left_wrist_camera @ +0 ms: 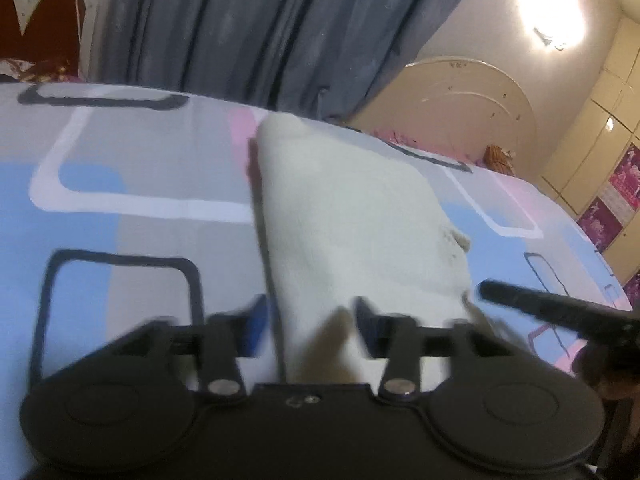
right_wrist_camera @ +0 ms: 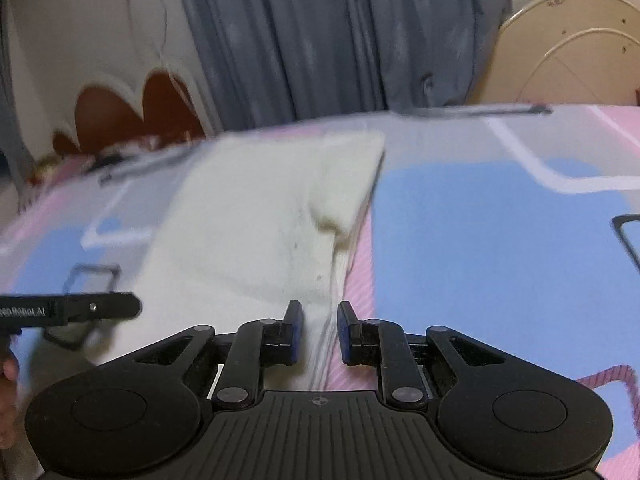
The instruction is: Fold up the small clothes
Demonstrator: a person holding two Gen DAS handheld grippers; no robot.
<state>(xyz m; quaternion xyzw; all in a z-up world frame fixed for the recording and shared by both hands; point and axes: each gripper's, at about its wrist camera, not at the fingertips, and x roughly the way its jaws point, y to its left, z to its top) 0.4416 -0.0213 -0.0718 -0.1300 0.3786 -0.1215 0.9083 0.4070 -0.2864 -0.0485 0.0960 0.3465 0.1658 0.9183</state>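
Note:
A small cream-white garment (left_wrist_camera: 344,216) lies folded on the patterned bedsheet (left_wrist_camera: 132,168). My left gripper (left_wrist_camera: 308,328) is at its near left edge, jaws wide apart with cloth lying between them. In the right wrist view the garment (right_wrist_camera: 256,220) stretches away from my right gripper (right_wrist_camera: 318,332), whose blue-padded fingers (right_wrist_camera: 296,332) stand a small gap apart astride the garment's near right edge, not pinching it. The right gripper shows in the left wrist view (left_wrist_camera: 560,308), and the left gripper shows at the left of the right wrist view (right_wrist_camera: 72,310).
The bedsheet (right_wrist_camera: 480,240) has blue, pink and grey blocks with white and dark outlines. Grey curtains (left_wrist_camera: 260,28) hang behind the bed. A cream headboard (left_wrist_camera: 460,96) and wardrobe doors (left_wrist_camera: 600,120) stand at the right. A bright lamp (left_wrist_camera: 552,12) shines above.

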